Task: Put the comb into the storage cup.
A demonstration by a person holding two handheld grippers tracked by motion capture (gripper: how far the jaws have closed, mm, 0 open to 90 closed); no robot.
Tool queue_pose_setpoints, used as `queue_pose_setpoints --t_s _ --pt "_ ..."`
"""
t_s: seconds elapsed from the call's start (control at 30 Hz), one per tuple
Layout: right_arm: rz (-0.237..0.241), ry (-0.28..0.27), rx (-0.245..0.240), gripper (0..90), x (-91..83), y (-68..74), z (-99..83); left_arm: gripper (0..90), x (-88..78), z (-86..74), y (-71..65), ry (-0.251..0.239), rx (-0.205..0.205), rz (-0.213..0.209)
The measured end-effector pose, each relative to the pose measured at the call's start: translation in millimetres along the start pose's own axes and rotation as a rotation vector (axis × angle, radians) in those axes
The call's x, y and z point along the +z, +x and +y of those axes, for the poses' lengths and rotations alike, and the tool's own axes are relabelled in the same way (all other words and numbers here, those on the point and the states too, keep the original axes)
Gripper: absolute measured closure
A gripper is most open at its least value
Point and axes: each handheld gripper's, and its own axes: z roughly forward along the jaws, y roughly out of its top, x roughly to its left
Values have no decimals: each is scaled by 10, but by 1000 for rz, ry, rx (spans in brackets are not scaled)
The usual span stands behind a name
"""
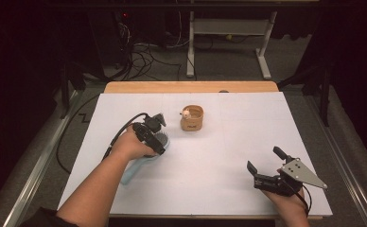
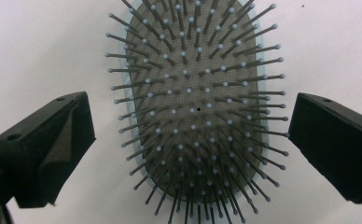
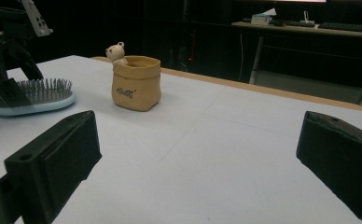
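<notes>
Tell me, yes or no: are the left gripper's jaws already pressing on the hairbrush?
No: the left gripper has its jaws apart on either side of the hairbrush, touching nothing.

The left gripper (image 1: 159,142) and hand hide most of the hairbrush (image 1: 133,169).

Small dark script on tan pot (image 3: 136,83), too blurred to read.

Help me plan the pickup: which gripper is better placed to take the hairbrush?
Left. The left gripper hangs over the hairbrush, jaws open on either side of its bristles. The right gripper sits far off on the table.
</notes>
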Motion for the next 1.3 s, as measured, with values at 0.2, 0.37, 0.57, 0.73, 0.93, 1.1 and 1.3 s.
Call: queue_pose_setpoints --t_s 0.2,0.37,0.57,0.73,0.93,1.1,1.3 --pt "-5 -4 0 1 -9 1 6 25 57 27 -22 13 -10 0" --pt "-10 -12 1 1 -21 -2 17 30 76 36 -26 28 -18 1" --pt "-21 -17 1 1 -26 -9 19 30 91 39 -17 33 -29 0" --pt "-19 -16 -1 1 -24 0 20 27 108 46 10 41 -47 -1" --pt "-19 -27 -5 1 -31 5 26 37 133 62 8 60 -51 0" --pt "-19 -30 -9 1 -34 11 28 70 162 63 37 88 -69 -6" --pt "-20 -29 -10 1 -31 8 28 153 177 74 28 89 -51 -32"
